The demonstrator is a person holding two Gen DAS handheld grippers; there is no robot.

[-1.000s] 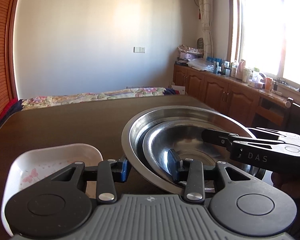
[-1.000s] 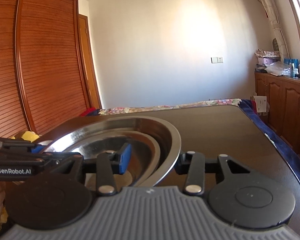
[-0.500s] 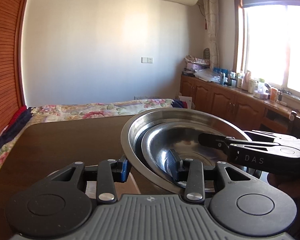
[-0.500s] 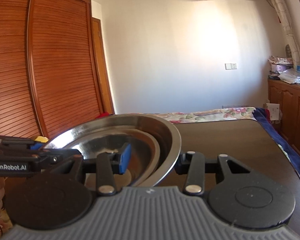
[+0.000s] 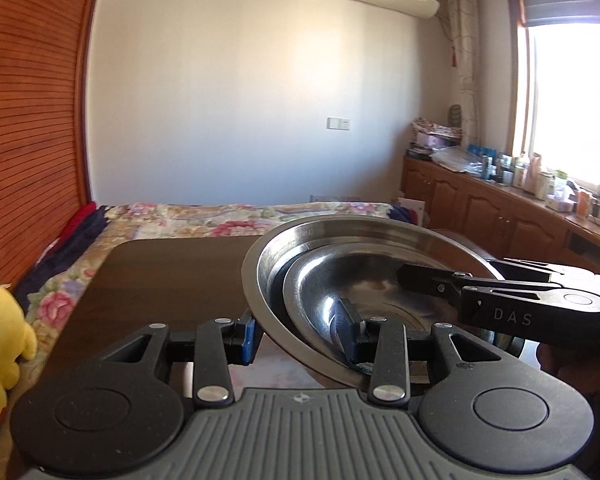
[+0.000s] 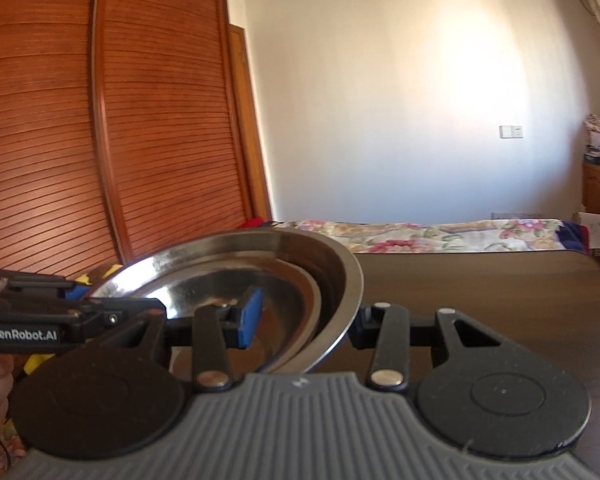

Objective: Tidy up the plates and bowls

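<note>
Steel nested bowls (image 5: 364, 276), lower right of the left view, hang above the dark table (image 5: 172, 280). Left gripper (image 5: 296, 334) and right gripper (image 6: 306, 320) each straddle opposite rims, seemingly clamped. Both should travel level together, or the inner bowl (image 5: 360, 304) may slide.

A smaller round steel bowl (image 5: 364, 292) was nested in a larger round steel bowl (image 5: 268, 256), held above the dark wooden table (image 5: 172, 280). A floral-covered bed (image 5: 236, 216) was set behind the table.

Black grippers (image 5: 296, 338) — blue pads (image 6: 249, 317)
</note>
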